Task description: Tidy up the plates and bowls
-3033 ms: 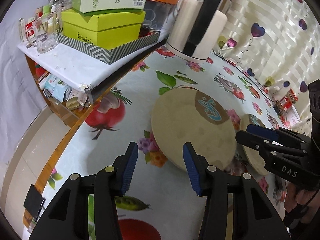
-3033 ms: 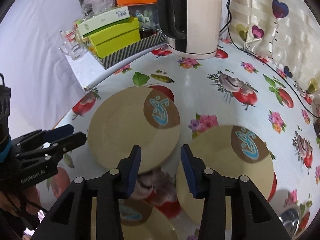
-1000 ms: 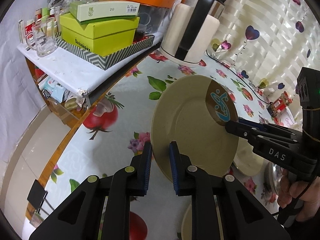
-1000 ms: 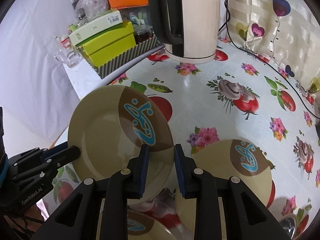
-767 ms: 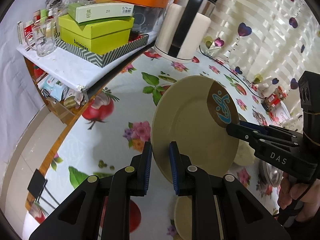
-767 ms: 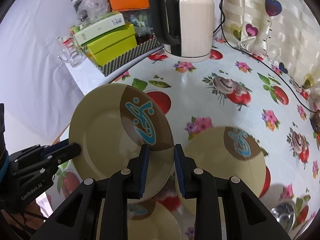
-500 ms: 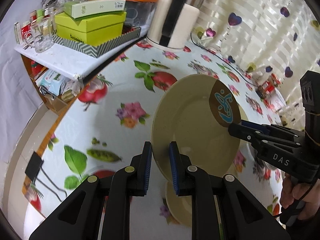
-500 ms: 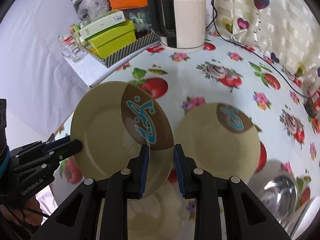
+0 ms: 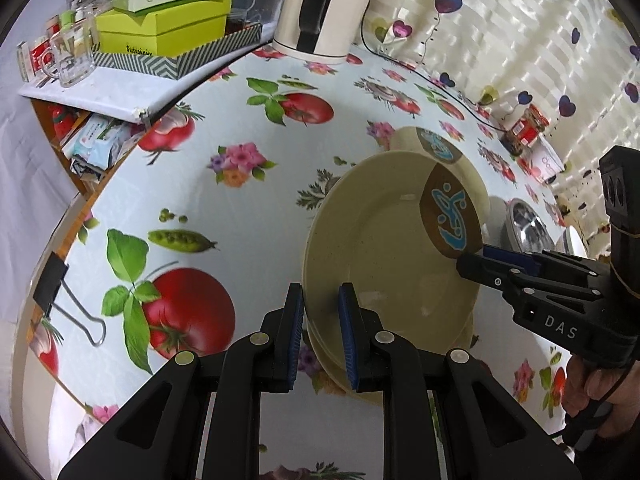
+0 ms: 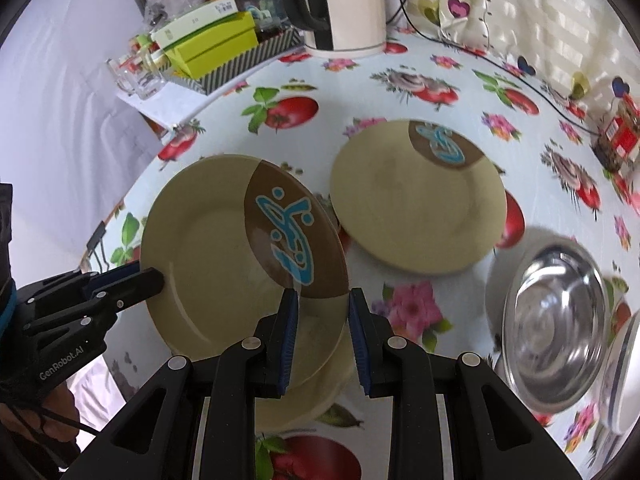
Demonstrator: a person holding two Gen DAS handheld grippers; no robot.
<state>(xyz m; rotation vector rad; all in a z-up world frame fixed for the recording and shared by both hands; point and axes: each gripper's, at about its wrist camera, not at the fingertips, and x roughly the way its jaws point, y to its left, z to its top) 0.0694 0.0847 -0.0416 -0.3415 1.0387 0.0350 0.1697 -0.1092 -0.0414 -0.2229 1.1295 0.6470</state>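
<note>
A tan plate with a brown patch and blue mark (image 9: 384, 236) (image 10: 224, 240) is held tilted above the table by both grippers. My left gripper (image 9: 320, 320) is shut on its near rim; it shows at the left of the right wrist view (image 10: 136, 280). My right gripper (image 10: 320, 320) is shut on the opposite rim; it shows at the right of the left wrist view (image 9: 480, 260). Another tan plate (image 10: 320, 384) lies on the table right under the held one. A third such plate (image 10: 416, 200) lies further back. A steel bowl (image 10: 556, 320) sits at the right.
A white electric kettle (image 10: 348, 4) and a tray of green boxes (image 10: 224, 48) stand at the back. A side shelf with a glass mug (image 9: 72, 56) is at the left. A binder clip (image 9: 68, 300) grips the table edge. A white dish rim (image 10: 624, 368) sits far right.
Both grippers closed on the plate, lifted it off the table and carried it toward the near side. It now hangs over the plate lying nearest the table's front.
</note>
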